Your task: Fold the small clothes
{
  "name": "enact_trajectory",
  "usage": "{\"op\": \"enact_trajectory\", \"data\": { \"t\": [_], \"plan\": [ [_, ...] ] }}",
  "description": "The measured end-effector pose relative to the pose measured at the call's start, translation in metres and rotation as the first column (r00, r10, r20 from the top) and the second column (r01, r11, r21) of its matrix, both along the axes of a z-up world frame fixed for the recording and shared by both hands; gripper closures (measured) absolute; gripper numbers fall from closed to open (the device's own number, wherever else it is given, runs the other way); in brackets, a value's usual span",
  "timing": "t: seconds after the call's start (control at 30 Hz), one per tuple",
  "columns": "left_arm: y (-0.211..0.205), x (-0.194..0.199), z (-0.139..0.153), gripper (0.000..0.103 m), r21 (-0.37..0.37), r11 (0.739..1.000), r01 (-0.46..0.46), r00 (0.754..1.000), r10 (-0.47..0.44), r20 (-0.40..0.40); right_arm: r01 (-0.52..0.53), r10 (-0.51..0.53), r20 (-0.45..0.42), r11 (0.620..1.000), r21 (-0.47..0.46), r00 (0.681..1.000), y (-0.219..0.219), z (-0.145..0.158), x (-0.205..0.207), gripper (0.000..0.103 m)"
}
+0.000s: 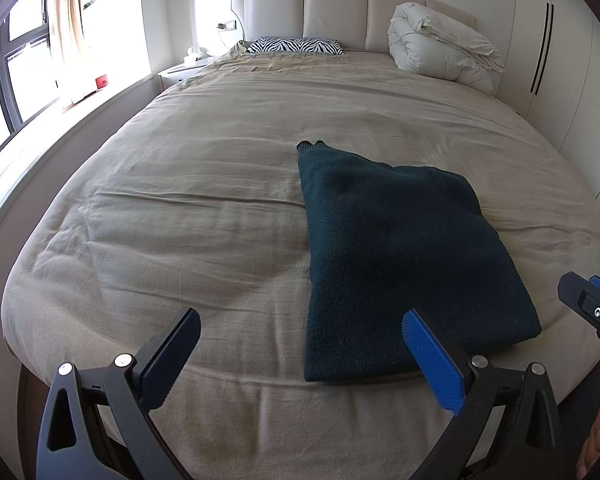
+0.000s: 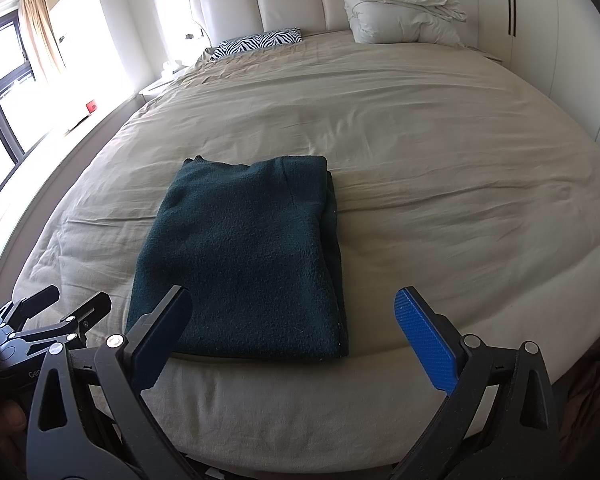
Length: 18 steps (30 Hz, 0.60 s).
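One dark green sweater (image 2: 244, 256) lies flat on the bed (image 2: 420, 152), close to the foot edge, doubled over into a long rectangle with its layers stacked along the side nearer the wardrobe; a small knitted bit, perhaps a cuff or collar, pokes out at the sweater's far end. It probably sits this near the edge so the person can reach it without leaning over the mattress. The left hand-held gripper (image 1: 300, 360) hangs spread wide just short of the sweater's near edge, toward its window-side corner, gripping nothing. The right hand-held gripper (image 2: 296, 332) is likewise spread wide and empty, poised over the sweater's near edge toward the other corner. Two grippers at two near corners suggests readiness to lift that end and fold it away toward the headboard, though that is only a guess. Well beyond the sweater, at the head of the bed, lie one zebra-striped pillow (image 2: 260, 42) and one bundled white duvet (image 2: 400, 12). So: one garment, two grippers, one pillow, one duvet.
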<state>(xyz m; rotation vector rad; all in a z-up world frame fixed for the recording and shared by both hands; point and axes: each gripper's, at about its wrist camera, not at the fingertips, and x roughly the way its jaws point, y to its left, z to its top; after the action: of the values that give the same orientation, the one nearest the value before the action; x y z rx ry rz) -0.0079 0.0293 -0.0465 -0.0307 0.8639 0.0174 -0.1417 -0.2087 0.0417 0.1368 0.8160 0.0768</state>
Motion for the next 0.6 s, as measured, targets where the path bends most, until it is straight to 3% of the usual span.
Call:
{"op": "enact_trajectory", "data": {
  "t": [0.6],
  "plan": [
    [-0.0029,-0.001,-0.0041,0.0,-0.004,1.0,0.002,1.0,-0.002,-0.005,0.001,-0.001,-0.004,1.0,0.001,1.0,0.0012,-0.0024,-0.0019,0.0]
  ]
}}
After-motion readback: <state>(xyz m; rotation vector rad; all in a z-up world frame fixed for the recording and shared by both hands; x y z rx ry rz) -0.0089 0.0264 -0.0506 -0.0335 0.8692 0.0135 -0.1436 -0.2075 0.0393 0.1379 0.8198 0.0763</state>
